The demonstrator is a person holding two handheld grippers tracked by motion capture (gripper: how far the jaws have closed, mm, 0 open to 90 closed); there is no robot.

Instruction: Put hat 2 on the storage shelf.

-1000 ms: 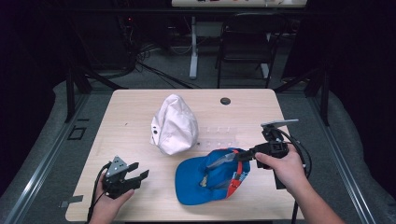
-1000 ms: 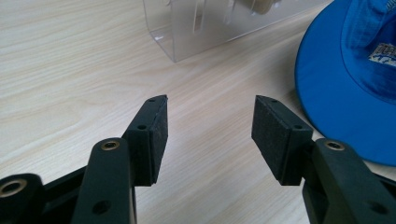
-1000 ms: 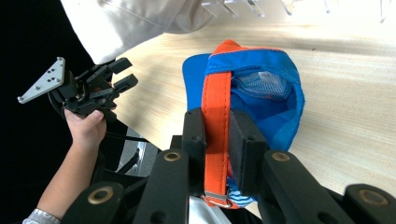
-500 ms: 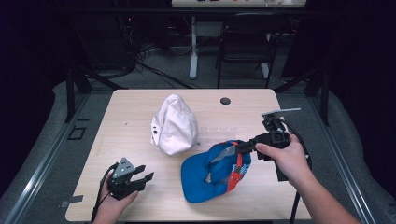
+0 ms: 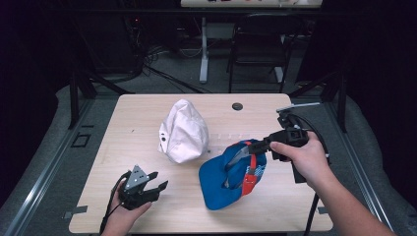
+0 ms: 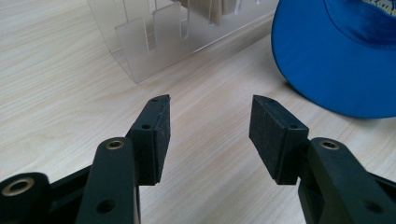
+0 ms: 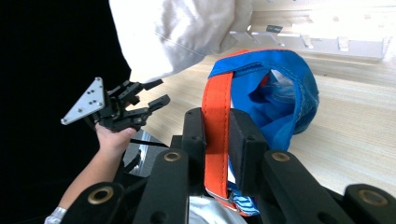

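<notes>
High view: blue cap [image 5: 223, 189] near table edge [image 5: 196, 230]

Light wood desk [image 5: 147, 128], rectangular, dark cable hole [image 5: 237, 106] near the far edge, right of middle. White cap [image 5: 183, 132] rests around the desk's middle, crown up. Blue cap [image 5: 223, 183] lies toward the near right, brim flat on the wood, back part lifted. Clear plastic stand [image 6: 154, 37] sits between the two caps, hard to make out from above.
</notes>
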